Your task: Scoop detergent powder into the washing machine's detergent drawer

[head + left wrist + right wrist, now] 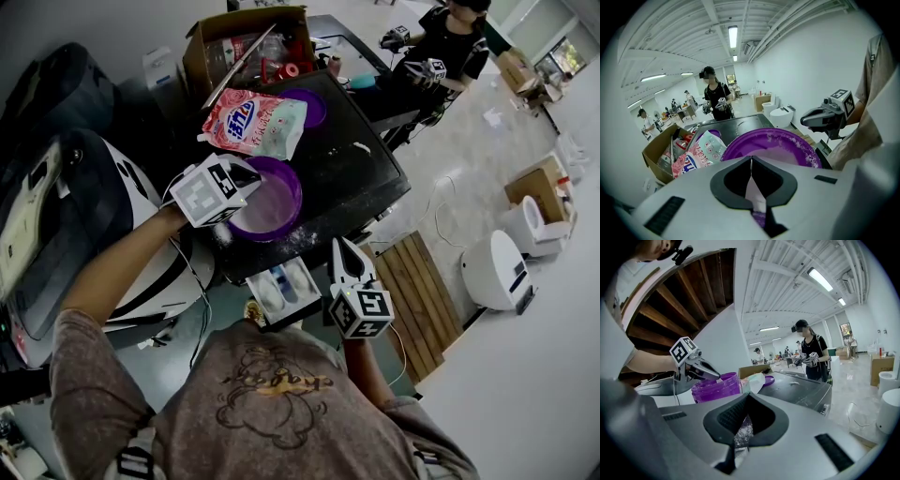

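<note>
L tool [248, 174] is shut on tub [295, 192] rim, R tool [343, 248] shut on powdery scoop [742, 430] beside drawer [281, 298]; prob. dosing step, next: tip into a compartment w/o spill.

Purple tub [296, 202], pink-and-mint detergent bag [255, 124] with blue lettering, black washer top [352, 169], seemingly white-dusted; brown cardboard box [202, 52]

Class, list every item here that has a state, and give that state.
Left gripper: fingers shut on pale strip
Right gripper: fingers together
Purple tub: uncovered, powder inside
Detergent drawer: pulled out
Cardboard box: flaps open
Detergent bag: lying flat
</note>
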A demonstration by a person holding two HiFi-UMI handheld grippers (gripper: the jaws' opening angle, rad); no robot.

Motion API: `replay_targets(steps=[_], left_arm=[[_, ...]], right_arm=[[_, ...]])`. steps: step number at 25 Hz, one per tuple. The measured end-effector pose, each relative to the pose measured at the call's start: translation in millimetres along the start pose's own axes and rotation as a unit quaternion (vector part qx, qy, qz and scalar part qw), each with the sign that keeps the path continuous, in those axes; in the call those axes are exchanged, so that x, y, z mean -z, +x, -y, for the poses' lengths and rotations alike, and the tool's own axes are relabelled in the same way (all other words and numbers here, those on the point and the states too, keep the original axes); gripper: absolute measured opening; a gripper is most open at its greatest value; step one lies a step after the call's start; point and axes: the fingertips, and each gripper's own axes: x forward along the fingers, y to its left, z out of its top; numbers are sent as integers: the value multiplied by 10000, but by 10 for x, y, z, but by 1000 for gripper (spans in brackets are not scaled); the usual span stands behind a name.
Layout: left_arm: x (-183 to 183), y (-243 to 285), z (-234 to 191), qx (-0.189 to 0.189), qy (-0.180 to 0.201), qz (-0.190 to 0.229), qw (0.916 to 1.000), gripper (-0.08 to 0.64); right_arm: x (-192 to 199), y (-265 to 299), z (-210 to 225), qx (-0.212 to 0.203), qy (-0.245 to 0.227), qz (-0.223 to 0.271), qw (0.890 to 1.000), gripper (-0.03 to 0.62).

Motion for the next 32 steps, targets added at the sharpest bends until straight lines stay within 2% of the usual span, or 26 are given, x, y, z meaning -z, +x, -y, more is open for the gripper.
replay_targets(steps=[22,32], left_arm=[[44,133,126,295,880,-631,9937,23],[70,135,296,555,1004,-853,9897,23]], right_arm=[[41,8,40,11,-39,-23,10000,2],[8,-19,45,42,62,19,10000,2]])
